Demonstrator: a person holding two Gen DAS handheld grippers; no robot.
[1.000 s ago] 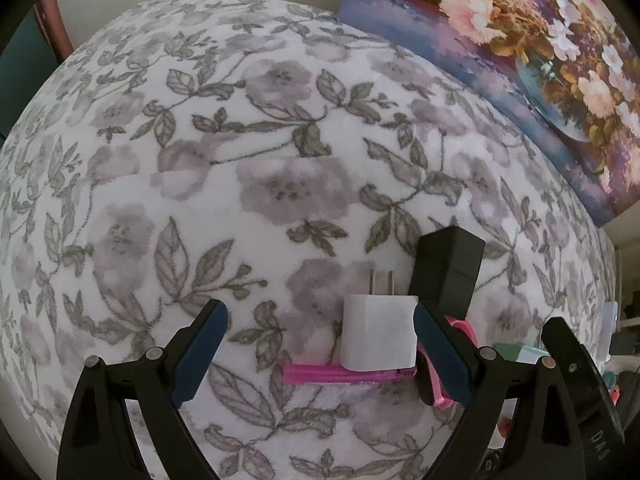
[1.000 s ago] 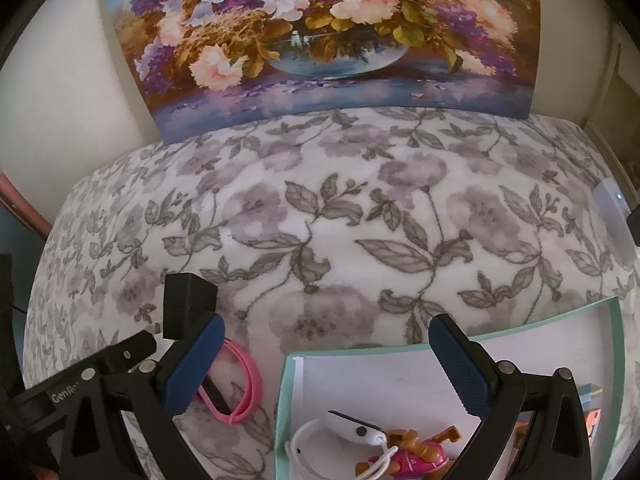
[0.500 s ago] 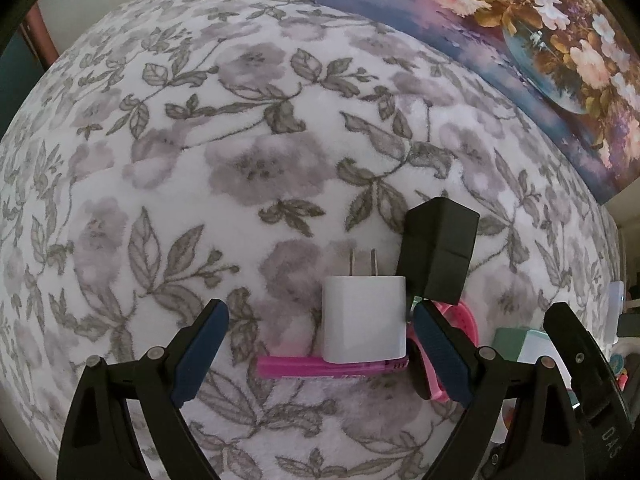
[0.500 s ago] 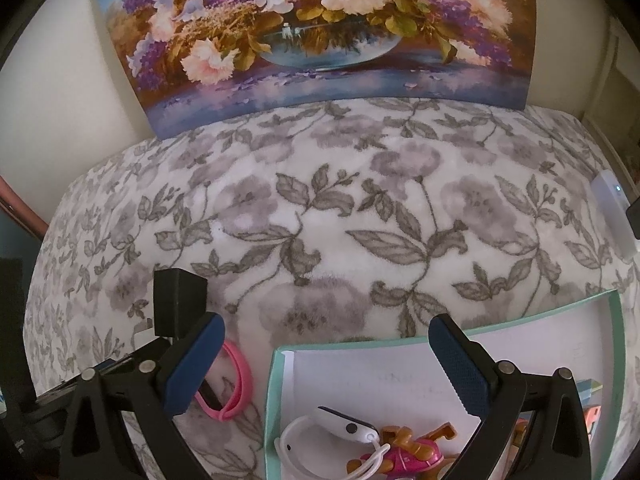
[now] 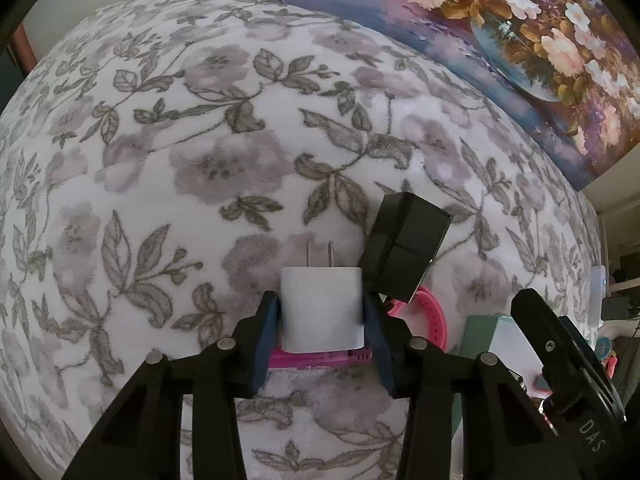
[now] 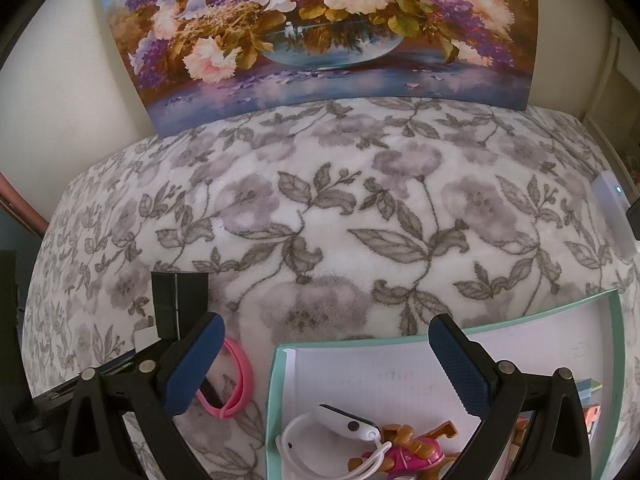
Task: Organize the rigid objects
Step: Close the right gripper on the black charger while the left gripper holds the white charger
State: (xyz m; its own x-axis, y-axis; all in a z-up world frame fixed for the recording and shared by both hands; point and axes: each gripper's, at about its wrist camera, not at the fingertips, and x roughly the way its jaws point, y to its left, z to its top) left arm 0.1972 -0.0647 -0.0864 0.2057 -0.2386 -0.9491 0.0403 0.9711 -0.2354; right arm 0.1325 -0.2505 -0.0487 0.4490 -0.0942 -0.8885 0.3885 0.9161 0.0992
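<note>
Since a second ago the left gripper (image 5: 322, 316) has drawn its jaws in from wide apart, and they are closing with the white plug charger (image 5: 322, 312) between them, pads against its sides. That charger lies on the floral blanket (image 5: 200, 160), prongs toward the painting (image 5: 520, 40), atop a pink bar (image 5: 316, 358), touching a black adapter (image 5: 404, 250) beside a pink band (image 5: 432, 312). Right gripper (image 6: 326, 364) hangs, jaws apart and empty, over the teal box's (image 6: 276, 400) near corner.
</note>
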